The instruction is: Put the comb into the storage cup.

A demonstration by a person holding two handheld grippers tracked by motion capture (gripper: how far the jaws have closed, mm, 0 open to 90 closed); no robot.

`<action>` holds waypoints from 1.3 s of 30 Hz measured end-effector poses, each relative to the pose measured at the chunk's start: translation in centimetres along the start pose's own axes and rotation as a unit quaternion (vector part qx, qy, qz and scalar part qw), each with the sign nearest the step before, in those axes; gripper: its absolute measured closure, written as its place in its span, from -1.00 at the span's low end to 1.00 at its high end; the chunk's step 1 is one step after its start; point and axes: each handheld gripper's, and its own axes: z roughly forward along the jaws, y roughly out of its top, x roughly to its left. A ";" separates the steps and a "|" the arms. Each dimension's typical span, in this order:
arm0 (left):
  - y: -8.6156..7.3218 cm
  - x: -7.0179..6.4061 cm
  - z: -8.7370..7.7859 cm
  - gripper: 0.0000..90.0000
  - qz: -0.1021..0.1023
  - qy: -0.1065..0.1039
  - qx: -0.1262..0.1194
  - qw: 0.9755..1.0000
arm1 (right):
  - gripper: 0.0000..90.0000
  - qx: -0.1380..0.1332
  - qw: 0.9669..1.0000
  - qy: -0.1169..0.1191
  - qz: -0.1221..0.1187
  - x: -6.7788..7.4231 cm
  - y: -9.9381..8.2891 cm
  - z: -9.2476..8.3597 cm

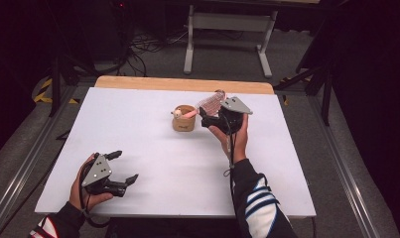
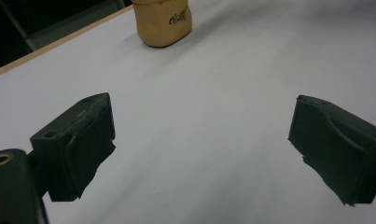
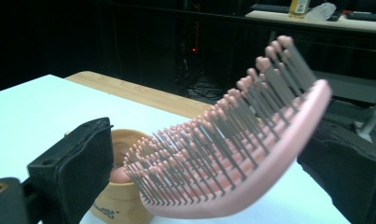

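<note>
Brush going into the cup

The right gripper (image 1: 213,116) has its fingers clamped on a pink brush (image 1: 207,104), handle end down in the tan cup (image 1: 183,119) mid-table (image 1: 138,129). The right gripper view shows the bristles (image 3: 223,149) close up, blocking half the cup. The left gripper (image 1: 123,168) sits released near the front edge, nothing in it.

Overhead light is brightening the white surface (image 1: 153,144) while the surroundings are staying near black. The hairbrush (image 3: 232,154) is blurring close to the right lens, and soft shadows are falling under the tongs; frames are looking grainy.
</note>
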 end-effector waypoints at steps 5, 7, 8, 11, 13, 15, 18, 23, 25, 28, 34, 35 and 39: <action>0.0 0.0 0.0 -0.83 0.001 -0.001 0.000 1.000 | -0.90 -0.003 1.000 -0.003 -0.003 -0.2 0.1 -0.3; 0.0 0.0 0.0 -0.83 0.002 -0.001 0.001 1.000 | -0.90 -0.005 1.000 -0.003 -0.005 -0.2 0.2 -0.4; 0.0 0.0 0.0 -0.83 0.002 -0.002 0.001 1.000 | -0.90 -0.005 1.000 -0.005 -0.007 -0.2 0.2 -0.5; 0.0 0.0 0.0 -0.83 0.002 -0.001 0.001 1.000 | -0.90 -0.008 1.000 -0.007 -0.009 -0.2 0.3 -0.8; 0.0 0.0 0.0 -0.83 0.003 -0.001 0.001 1.000 | -0.90 -0.012 1.000 -0.008 -0.013 -0.1 0.4 -1.0; 0.0 0.0 0.0 -0.83 0.003 -0.002 0.001 1.000 | -0.89 -0.009 1.000 -0.013 -0.023 0.0 0.5 -1.2; 0.0 -0.1 0.0 -0.83 0.002 -0.003 0.001 1.000 | -0.89 -0.009 0.999 -0.018 -0.032 0.1 0.6 -1.5; 0.0 -0.1 0.0 -0.83 0.003 -0.001 0.001 1.000 | -0.88 -0.010 0.999 -0.021 -0.035 0.2 0.1 -1.9; 0.0 -0.1 0.0 -0.83 0.004 -0.002 0.001 1.000 | -0.84 -0.006 0.999 -0.015 -0.032 0.2 -0.2 -2.1; 0.0 0.0 0.1 -0.83 0.002 -0.001 0.001 1.000 | -0.84 -0.007 0.999 -0.017 -0.042 0.6 -0.6 -2.3; 0.0 0.0 0.1 -0.84 0.001 0.001 0.001 1.000 | -0.85 -0.019 0.998 -0.012 -0.050 1.4 -1.2 -2.8; 0.0 0.0 0.1 -0.84 0.001 0.001 0.000 1.000 | -0.85 -0.022 0.998 -0.009 -0.051 1.5 -1.3 -2.9; 0.0 0.1 0.2 -0.84 0.002 0.004 0.002 1.000 | -0.85 -0.025 0.998 -0.002 -0.055 1.9 -1.5 -3.2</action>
